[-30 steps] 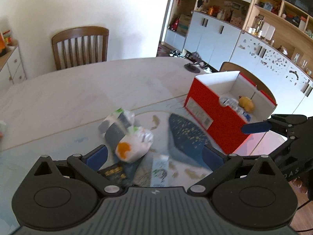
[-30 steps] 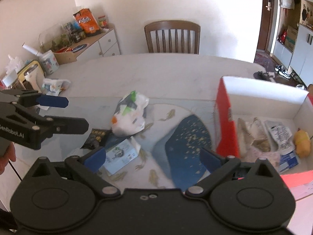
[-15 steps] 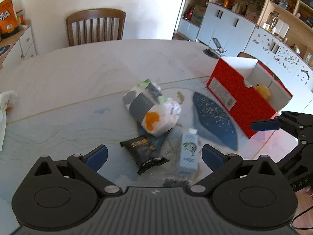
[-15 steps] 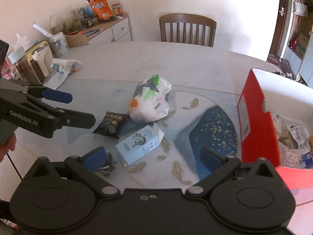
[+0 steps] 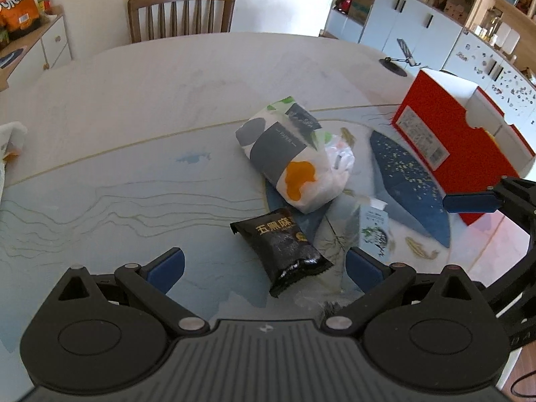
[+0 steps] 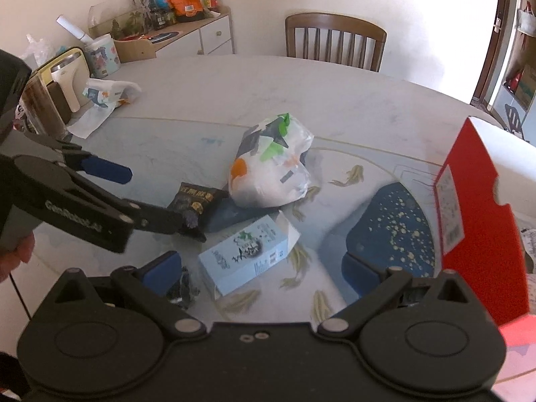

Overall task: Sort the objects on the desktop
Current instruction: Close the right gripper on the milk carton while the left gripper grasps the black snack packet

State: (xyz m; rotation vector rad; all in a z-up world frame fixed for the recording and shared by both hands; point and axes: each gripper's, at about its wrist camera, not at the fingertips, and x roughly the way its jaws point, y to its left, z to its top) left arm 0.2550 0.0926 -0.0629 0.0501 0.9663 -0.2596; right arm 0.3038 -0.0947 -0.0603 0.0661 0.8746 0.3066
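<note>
On the glass-topped table (image 5: pixel 140 167), black snack packet (image 5: pixel 283 247) lay flat between the wide-spread fingers of the left gripper (image 5: pixel 264 264), right gripper (image 6: pixel 261 268) likewise wide over the pale blue carton (image 6: pixel 246 254); advised: low, square pinch across packet's middle, then carry to red box (image 5: pixel 449 140).

Left claw (image 5: pixel 264 264): jaws spread wide, blue pads (image 5: pixel 165 264) well apart, nothing between them, held low over the near edge of the desk. Right claw (image 6: pixel 261 268): jaws likewise spread wide, nothing gripped, held above the near edge of the desk. The person's left hand (image 6: pixel 15 254) shows partly at the frame edge, wrapped around the left claw's handle.
</note>
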